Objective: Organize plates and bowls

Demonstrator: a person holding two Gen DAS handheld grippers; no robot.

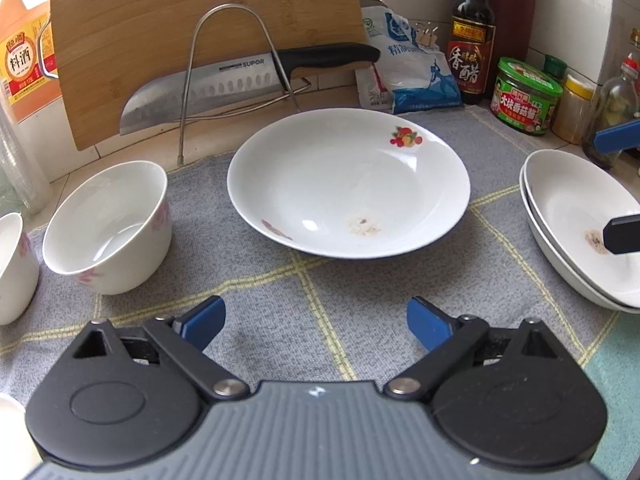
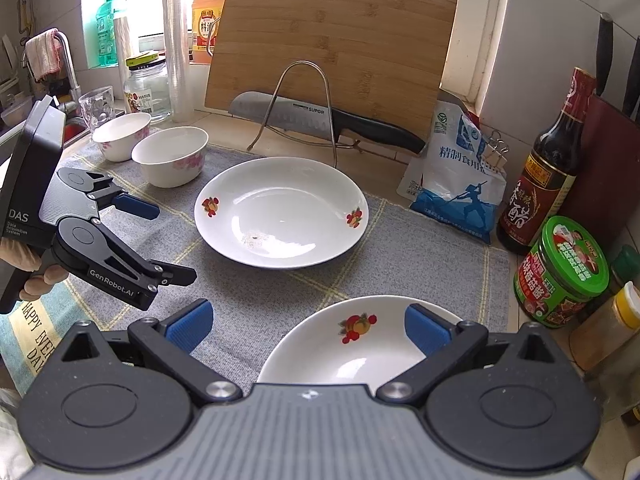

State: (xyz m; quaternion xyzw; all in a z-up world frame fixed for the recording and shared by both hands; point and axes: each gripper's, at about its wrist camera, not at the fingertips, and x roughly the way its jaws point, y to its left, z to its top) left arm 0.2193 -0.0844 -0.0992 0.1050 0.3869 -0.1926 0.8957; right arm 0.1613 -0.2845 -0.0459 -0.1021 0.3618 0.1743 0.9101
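Note:
A white plate with fruit prints (image 1: 348,184) (image 2: 280,216) lies alone in the middle of the grey mat. Two stacked white plates (image 1: 580,224) (image 2: 352,348) lie at the mat's right. Two white bowls with pink flowers stand at the left, the nearer bowl (image 1: 106,226) (image 2: 170,156) beside the farther bowl (image 1: 14,264) (image 2: 122,134). My left gripper (image 1: 316,324) (image 2: 172,240) is open and empty, above the mat short of the single plate. My right gripper (image 2: 308,328) is open and empty, its fingers spread over the near side of the stacked plates.
A bamboo cutting board (image 2: 332,48) and a knife (image 2: 320,116) rest in a wire rack (image 2: 304,108) behind the plate. A salt bag (image 2: 456,184), vinegar bottle (image 2: 548,168) and green-lidded jar (image 2: 560,272) crowd the right. A glass (image 2: 96,106), jar and sink are at the far left.

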